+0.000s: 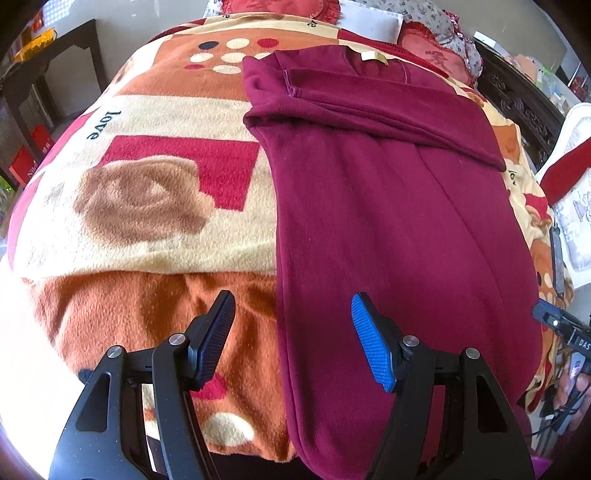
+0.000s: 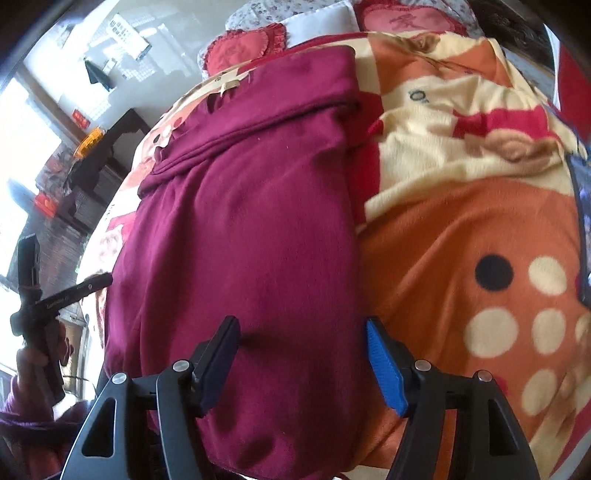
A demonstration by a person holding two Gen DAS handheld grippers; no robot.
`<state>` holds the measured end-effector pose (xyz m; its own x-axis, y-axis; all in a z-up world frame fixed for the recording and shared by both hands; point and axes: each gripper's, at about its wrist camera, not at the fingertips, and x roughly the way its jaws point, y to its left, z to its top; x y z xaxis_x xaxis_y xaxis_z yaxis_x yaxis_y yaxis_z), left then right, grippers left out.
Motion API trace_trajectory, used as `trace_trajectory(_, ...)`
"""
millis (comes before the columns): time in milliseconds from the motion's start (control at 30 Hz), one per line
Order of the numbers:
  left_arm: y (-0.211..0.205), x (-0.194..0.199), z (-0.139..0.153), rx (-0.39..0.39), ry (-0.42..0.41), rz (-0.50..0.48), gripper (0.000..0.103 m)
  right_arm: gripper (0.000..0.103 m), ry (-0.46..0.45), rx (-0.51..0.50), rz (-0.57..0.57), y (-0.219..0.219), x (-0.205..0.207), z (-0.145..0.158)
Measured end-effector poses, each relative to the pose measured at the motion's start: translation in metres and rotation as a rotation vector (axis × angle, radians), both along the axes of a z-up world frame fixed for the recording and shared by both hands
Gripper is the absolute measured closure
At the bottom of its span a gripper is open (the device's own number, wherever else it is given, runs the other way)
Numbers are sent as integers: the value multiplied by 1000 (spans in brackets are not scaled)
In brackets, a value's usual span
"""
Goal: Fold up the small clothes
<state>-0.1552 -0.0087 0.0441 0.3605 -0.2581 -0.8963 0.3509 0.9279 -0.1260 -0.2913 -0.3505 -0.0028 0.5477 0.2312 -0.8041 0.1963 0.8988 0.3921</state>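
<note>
A maroon garment (image 1: 388,221) lies flat and lengthwise on a patterned blanket (image 1: 155,206), its sleeves folded across the chest below the collar label (image 1: 373,57). My left gripper (image 1: 291,299) hovers open over the garment's left edge near the hem, one finger above the blanket and the blue pad (image 1: 369,339) above the cloth. In the right wrist view the garment (image 2: 240,221) fills the middle. My right gripper (image 2: 301,323) stands open over its right edge, nothing pinched between its fingers.
Red heart pillows (image 1: 288,7) and a white pillow (image 1: 373,22) lie at the bed's head. Dark wooden furniture (image 1: 517,99) stands to the right, a dark table (image 1: 70,48) to the left. A hand holds the other gripper (image 2: 37,295) at the left edge.
</note>
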Motion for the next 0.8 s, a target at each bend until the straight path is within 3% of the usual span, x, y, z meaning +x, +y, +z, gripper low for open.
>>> trace_trajectory(33, 0, -1, 0, 0, 1, 0, 37, 37, -5, -2, -5, 1, 0, -1)
trace_trajectory(133, -1, -4, 1, -3, 0, -4, 37, 60, -19, -34, -6, 6, -1, -2)
trace_trajectory(200, -1, -7, 3, 0, -7, -10, 37, 87, -41, -39, -8, 6, -5, 3)
trace_trajectory(367, 4, -14, 6, 2, -13, -5, 37, 92, -94, -67, -22, 0, -14, 19)
trace_trajectory(567, 12, -23, 7, -12, 6, -3, 37, 92, -71, -44, -35, -4, -16, 14)
trace_trajectory(633, 15, -28, 5, -16, 19, -9, 37, 80, -66, 23, -68, -13, -23, 11)
trace_trajectory(700, 20, -33, 2, -19, 39, -12, 37, 45, -57, 67, -82, -17, -28, 9)
trace_trajectory(800, 28, -39, -5, -36, 73, 1, 37, 43, -50, 102, -55, -15, -38, 6)
